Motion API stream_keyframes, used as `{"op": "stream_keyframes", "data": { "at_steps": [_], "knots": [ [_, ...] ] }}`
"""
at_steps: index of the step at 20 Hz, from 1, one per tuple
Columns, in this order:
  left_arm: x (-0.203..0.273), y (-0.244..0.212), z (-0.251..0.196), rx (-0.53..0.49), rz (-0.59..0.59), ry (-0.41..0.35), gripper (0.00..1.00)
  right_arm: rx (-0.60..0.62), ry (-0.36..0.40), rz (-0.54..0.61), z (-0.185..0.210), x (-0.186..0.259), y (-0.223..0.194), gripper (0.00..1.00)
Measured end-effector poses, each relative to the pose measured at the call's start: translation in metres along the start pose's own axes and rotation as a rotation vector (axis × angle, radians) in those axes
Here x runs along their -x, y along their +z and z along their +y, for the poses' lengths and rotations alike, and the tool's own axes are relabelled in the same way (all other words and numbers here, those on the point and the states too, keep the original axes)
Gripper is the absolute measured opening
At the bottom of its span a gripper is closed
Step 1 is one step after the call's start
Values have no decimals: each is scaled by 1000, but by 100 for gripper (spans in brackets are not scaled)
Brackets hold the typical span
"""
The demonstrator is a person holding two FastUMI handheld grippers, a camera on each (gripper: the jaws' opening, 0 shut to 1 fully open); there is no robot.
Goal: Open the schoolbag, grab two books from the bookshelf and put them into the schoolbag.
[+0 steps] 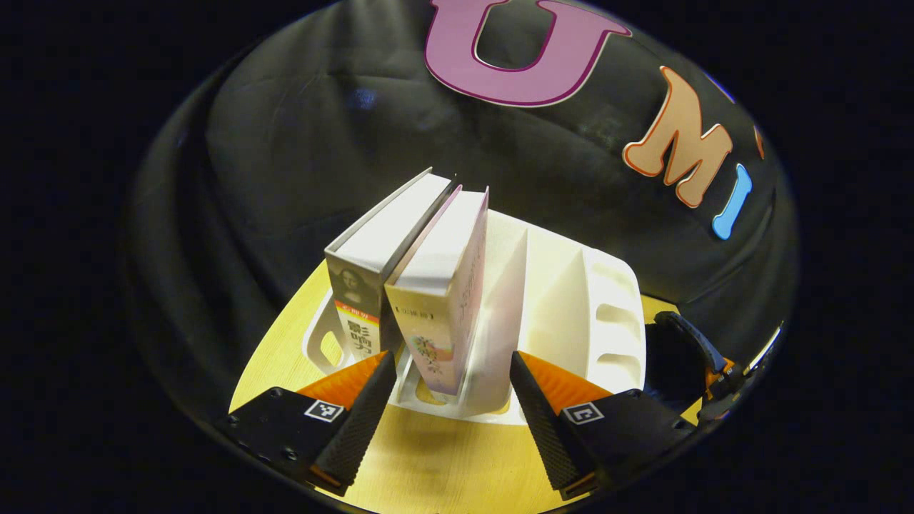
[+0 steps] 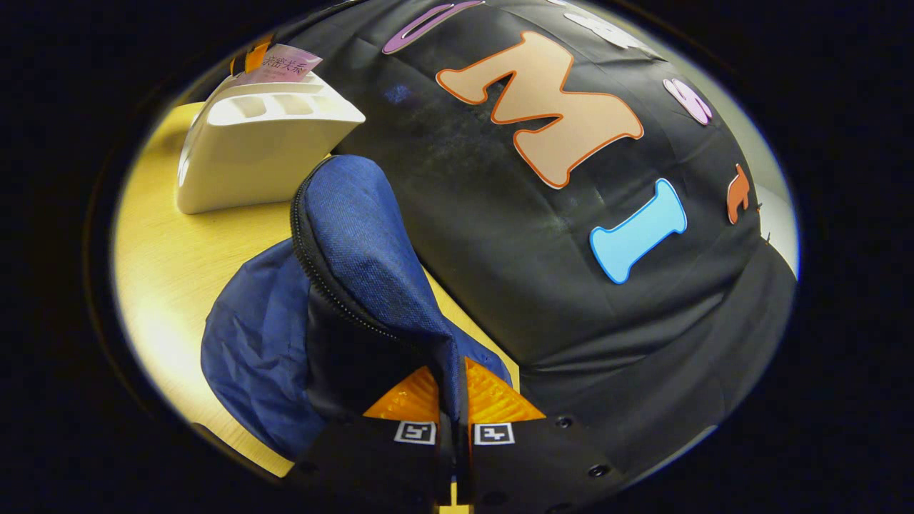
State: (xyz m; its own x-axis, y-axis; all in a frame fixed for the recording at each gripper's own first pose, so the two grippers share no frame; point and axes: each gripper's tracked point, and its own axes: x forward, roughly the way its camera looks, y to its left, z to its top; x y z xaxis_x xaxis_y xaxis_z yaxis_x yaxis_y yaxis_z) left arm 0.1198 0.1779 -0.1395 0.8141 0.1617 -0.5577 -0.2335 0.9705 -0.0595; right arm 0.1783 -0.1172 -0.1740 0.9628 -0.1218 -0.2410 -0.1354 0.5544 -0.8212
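Observation:
Two books stand upright in the white bookshelf [image 1: 571, 314]: a grey-spined book [image 1: 371, 264] on the left and a pale book [image 1: 439, 300] leaning against it. My left gripper [image 1: 453, 414] is open just in front of the rack, its fingers on either side of the pale book's lower spine without touching it. In the right gripper view, the blue schoolbag [image 2: 271, 343] lies on the wooden table, its zipped flap [image 2: 364, 243] lifted upright. My right gripper [image 2: 453, 400] is shut on the edge of that flap. The bookshelf [image 2: 264, 143] stands behind the bag.
The yellow wooden table [image 1: 428, 464] carries both the rack and the bag. The black cloth wall [image 2: 543, 235] hangs close behind them. A dark part of the bag with a strap [image 1: 685, 350] shows at the rack's right side in the left gripper view.

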Motion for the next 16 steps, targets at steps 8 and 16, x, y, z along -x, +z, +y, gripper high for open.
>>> {"op": "stream_keyframes", "data": {
  "at_steps": [8,16],
  "knots": [
    [1,20,-2,-43,86,-11,94,1,-2,0,1,-3,-1,5],
    [-2,33,4,-205,346,23,94,1,8,0,4,-4,-3,3]
  ]
}}
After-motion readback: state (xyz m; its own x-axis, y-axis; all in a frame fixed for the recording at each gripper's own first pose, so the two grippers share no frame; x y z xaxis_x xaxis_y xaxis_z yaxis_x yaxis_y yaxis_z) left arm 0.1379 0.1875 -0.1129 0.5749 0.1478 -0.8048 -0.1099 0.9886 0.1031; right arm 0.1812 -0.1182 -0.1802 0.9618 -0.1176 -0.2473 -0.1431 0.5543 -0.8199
